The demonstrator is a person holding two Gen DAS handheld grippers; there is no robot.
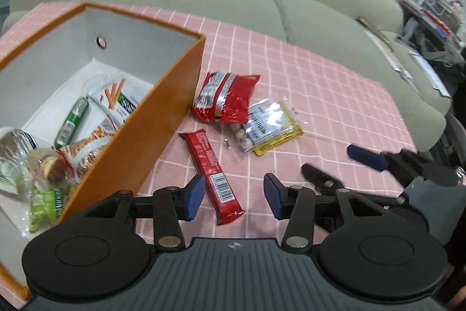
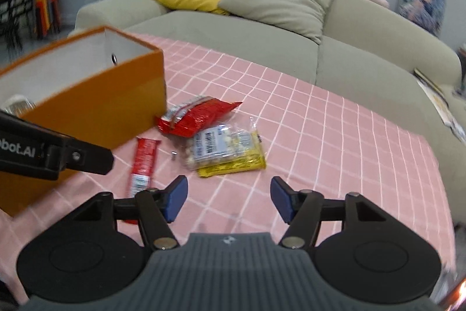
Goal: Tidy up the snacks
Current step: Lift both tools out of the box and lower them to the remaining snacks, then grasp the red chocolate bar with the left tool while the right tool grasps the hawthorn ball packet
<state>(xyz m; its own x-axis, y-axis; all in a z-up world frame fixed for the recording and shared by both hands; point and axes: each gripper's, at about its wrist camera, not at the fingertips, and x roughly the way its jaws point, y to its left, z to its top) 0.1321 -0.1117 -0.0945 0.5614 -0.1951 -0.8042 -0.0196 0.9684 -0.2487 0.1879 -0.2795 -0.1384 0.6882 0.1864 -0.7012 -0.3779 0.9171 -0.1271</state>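
Snacks remain outside the orange box (image 1: 122, 142): a red bar wrapper (image 1: 214, 174), a red foil pouch (image 1: 225, 99) and a clear packet of pale round sweets (image 1: 269, 126) with a yellow edge lie on the pink checked worktop (image 1: 335, 107), just beside the box wall. Several packets already sit inside the box. My left gripper (image 1: 233, 196) hovers over the bar, jaws apart, nothing between the pads. My right gripper (image 2: 228, 198) stands short of the clear packet, jaws apart and empty. I judge all three light, soft and crinkly, with slick film. I would take the bar across its middle, and each pouch at a flat sealed edge, not across the loose filling.
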